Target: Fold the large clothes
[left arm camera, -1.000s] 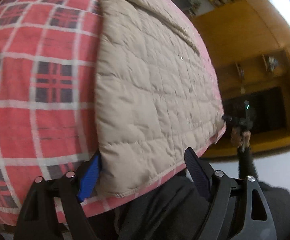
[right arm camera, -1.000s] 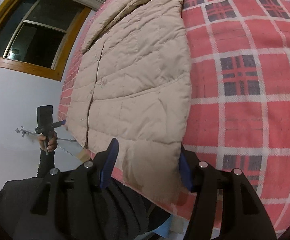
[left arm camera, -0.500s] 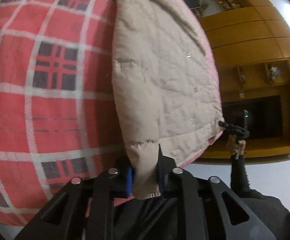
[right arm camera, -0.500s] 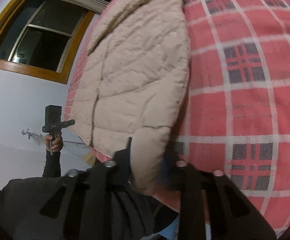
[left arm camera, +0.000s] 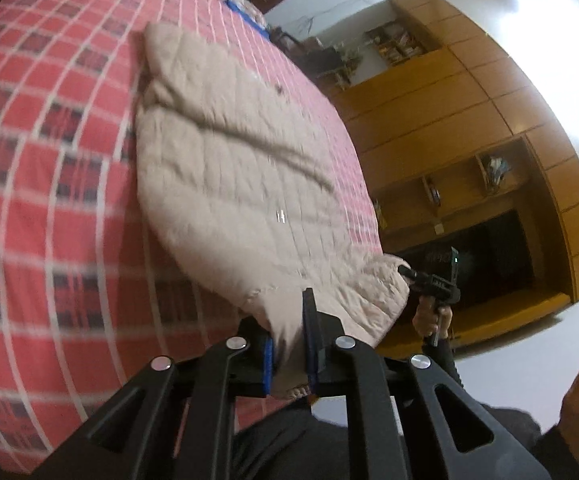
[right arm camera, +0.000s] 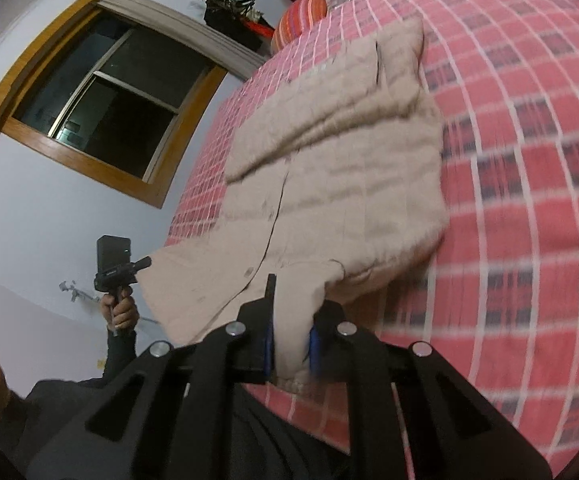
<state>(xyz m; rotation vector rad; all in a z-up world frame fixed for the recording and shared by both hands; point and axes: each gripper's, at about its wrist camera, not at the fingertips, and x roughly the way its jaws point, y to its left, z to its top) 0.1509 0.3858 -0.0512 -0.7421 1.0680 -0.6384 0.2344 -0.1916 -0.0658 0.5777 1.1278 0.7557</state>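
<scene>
Two handheld grippers each pinch a bottom corner of a beige quilted coat (left arm camera: 245,184) spread on a bed with a red plaid cover (left arm camera: 49,208); the left gripper (left arm camera: 289,354) and right gripper (right arm camera: 291,350) have their fingers closed tight on the hem, probably so it can be lifted evenly and carried toward the collar for a fold. Bare plaid lies open on both sides of the coat and beyond its collar, while the lifted hem hangs near the bed's front edge by the person's dark clothing (right arm camera: 273,432).
</scene>
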